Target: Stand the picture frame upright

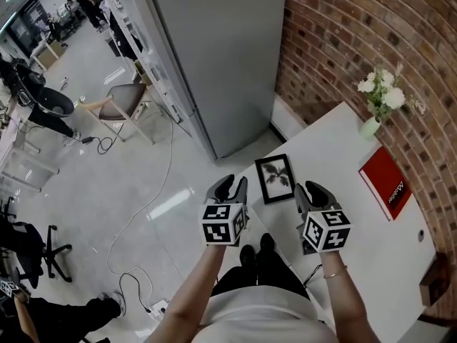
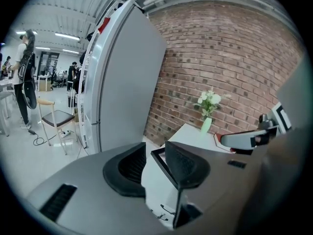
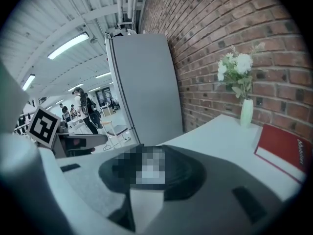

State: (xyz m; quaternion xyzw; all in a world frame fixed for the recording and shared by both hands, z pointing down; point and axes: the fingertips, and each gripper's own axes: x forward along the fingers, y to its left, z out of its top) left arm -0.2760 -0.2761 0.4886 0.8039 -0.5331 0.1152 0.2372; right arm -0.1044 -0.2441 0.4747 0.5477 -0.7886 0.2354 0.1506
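Observation:
A black picture frame [image 1: 275, 178] with a dark leaf print lies flat on the white table [image 1: 343, 141], near its left edge. My left gripper [image 1: 233, 186] hovers just left of the frame, at the table edge, jaws open and empty. In the left gripper view the frame's black corner [image 2: 157, 156] shows between the parted jaws of the left gripper [image 2: 155, 173]. My right gripper [image 1: 310, 190] is just right of the frame, open too, nothing held. In the right gripper view its jaws [image 3: 146, 175] stand apart over bare table; a mosaic patch covers what lies ahead.
A red book [image 1: 386, 182] lies to the right by the brick wall [image 1: 357, 34]. A pale vase of white flowers [image 1: 378, 98] stands at the table's far end. A grey cabinet [image 1: 214, 48] rises beyond the table. Chair [image 1: 121, 102] and cables sit on the floor left.

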